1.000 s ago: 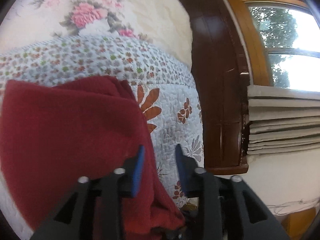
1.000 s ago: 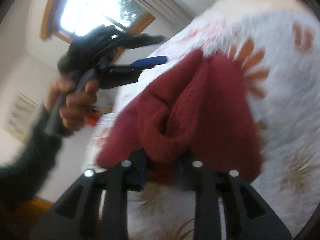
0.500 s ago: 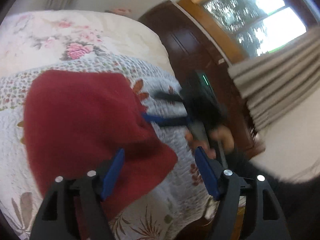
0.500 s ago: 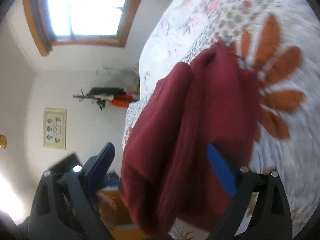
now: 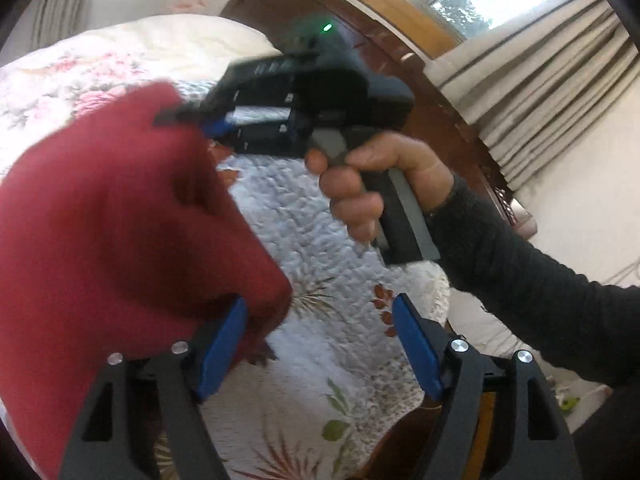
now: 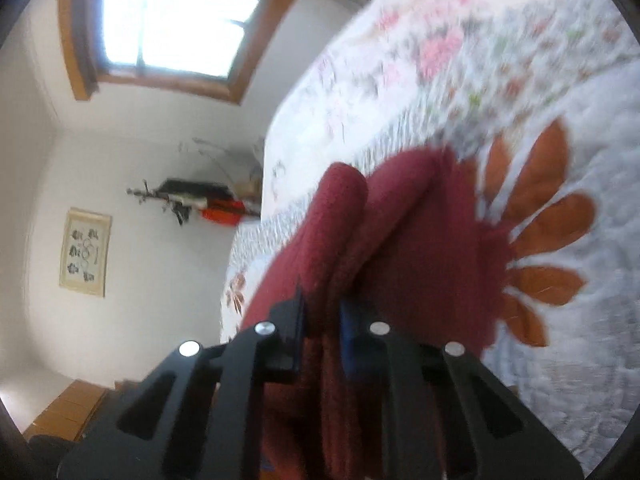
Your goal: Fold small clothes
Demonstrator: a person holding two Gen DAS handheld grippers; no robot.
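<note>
The red cloth (image 5: 120, 232) lies bunched on the bed (image 5: 320, 240); the right gripper (image 6: 322, 320) has its fingers pinched onto a fold of it; the left gripper (image 5: 320, 344) hangs with fingers spread wide, its left finger (image 5: 222, 346) against the cloth's near corner, gripping nothing.

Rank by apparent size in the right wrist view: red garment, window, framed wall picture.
1. red garment, though it is nearest the camera, so the ranking is only as it looks.
2. window.
3. framed wall picture, plainly the smallest.
</note>
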